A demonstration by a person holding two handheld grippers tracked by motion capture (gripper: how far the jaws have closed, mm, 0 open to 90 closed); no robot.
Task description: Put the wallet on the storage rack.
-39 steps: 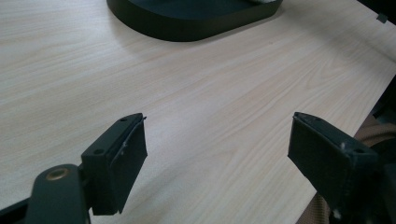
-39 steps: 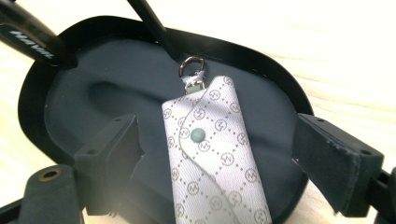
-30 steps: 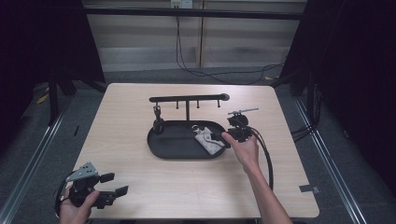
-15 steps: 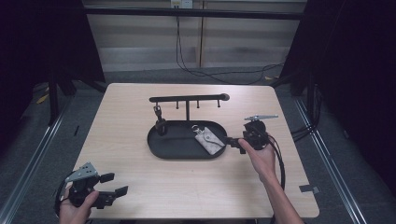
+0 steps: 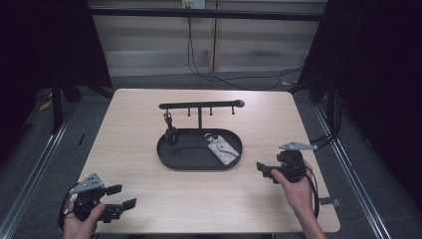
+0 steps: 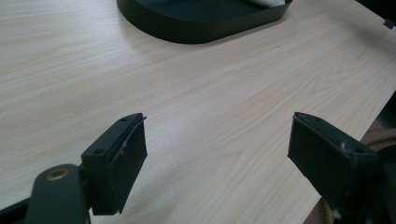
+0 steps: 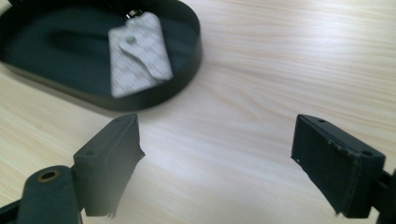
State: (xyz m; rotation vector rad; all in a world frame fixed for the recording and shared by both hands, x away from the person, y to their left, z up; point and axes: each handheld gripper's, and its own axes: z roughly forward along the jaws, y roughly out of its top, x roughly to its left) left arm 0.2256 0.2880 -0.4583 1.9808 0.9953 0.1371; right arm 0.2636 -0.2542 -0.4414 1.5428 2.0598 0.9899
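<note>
A black oval tray (image 5: 171, 158) sits mid-table with a hook rack (image 5: 201, 105) rising from its back. A grey key pouch (image 5: 223, 149) (image 7: 138, 53) lies flat in the tray's right half. A small dark item (image 5: 170, 134) hangs from the rack's left hook, down to the tray. My right gripper (image 5: 265, 171) (image 7: 215, 161) is open and empty over bare wood, right of the tray. My left gripper (image 5: 122, 196) (image 6: 217, 163) is open and empty near the table's front left corner, with the tray's rim (image 6: 196, 32) far ahead.
The wooden table (image 5: 149, 124) has metal rails along both sides on the floor. Cables (image 5: 199, 59) run across the floor behind it. A cable (image 5: 314, 194) trails from my right gripper toward the front right edge.
My right gripper has let go of the pouch in the tray and drawn back to the right and toward the person. The left gripper has stayed put.
</note>
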